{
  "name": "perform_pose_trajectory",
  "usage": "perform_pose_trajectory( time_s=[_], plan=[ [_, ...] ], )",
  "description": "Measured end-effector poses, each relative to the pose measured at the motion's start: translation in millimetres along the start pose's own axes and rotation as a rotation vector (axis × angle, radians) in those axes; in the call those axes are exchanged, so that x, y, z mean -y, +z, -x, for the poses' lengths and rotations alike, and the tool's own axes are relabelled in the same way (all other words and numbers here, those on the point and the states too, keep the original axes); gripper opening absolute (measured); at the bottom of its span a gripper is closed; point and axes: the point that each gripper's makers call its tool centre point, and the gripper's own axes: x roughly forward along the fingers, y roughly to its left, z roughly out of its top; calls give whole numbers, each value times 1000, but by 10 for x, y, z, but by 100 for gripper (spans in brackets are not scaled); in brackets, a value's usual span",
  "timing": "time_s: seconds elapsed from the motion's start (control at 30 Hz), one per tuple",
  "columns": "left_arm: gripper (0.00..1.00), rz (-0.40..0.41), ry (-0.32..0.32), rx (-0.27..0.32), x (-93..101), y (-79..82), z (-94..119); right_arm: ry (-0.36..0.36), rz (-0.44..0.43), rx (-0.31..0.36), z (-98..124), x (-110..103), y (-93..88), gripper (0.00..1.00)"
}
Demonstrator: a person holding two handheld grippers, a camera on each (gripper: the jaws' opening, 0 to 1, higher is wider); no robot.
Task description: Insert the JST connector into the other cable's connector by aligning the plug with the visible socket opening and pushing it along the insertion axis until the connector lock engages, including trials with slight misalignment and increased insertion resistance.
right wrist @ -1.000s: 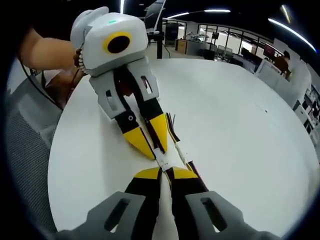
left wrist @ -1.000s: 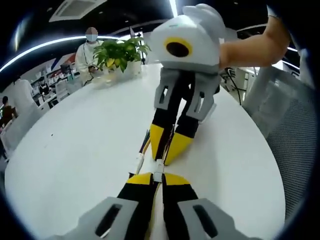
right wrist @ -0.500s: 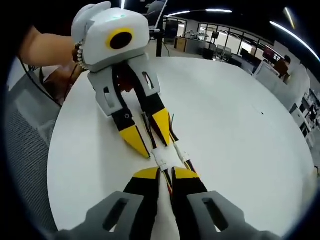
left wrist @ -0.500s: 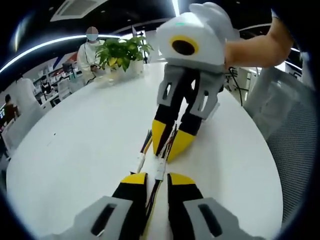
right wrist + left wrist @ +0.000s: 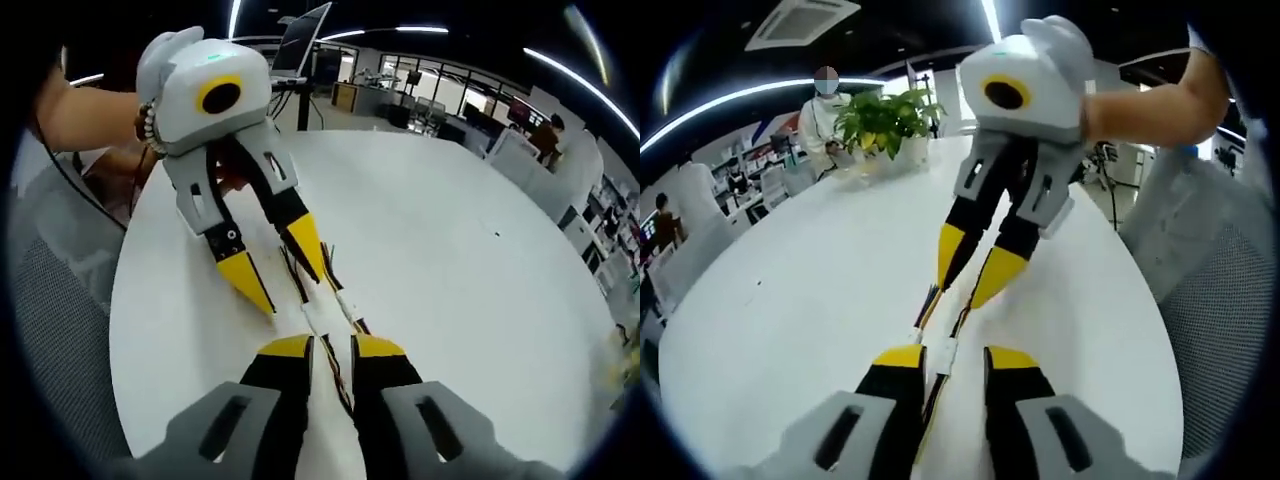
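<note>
Nearest the lens in the left gripper view, the left gripper (image 5: pixel 955 357) stands released, its jaws spread either side of the white connector (image 5: pixel 943 355) lying on the table (image 5: pixel 810 270). Just past it the coloured wires (image 5: pixel 931 300) run toward the right gripper (image 5: pixel 975 265), also spread and holding nothing. Whether the lock has caught cannot be told (the joint is too small to read). If it has not, the sound course is to grip each housing squarely, line plug with socket, and push straight along the wires, not at an angle. The left gripper view takes in a plant (image 5: pixel 885 112) and a person (image 5: pixel 824 108) at upper left. The right gripper view, by contrast, offers the connector's far side and a monitor (image 5: pixel 305 40) at top.
</note>
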Motion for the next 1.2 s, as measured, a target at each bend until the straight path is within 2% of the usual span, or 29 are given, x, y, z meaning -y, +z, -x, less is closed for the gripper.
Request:
perform_pose_trajectory(
  time_s=[0.17,0.33,0.53,0.6,0.77,0.97,1.2],
  plan=[
    [31,5,36,2,-18,42,104,-26,-1,14,139,-27,40,16],
    [36,16,59,16,13,88,243,-59,-5,25,270,-29,75,18],
    [46,70,108,52,10,209,455,-111,-3,37,464,-35,104,29],
    [50,92,123,60,5,225,516,-118,-9,51,533,-57,114,28],
    [70,132,175,27,57,174,672,-133,-8,50,672,-113,61,35],
    [77,145,207,35,172,166,805,-166,-24,65,884,-173,-5,40],
    [81,172,230,36,346,129,980,-244,-80,105,1184,-164,-108,42]
  ],
)
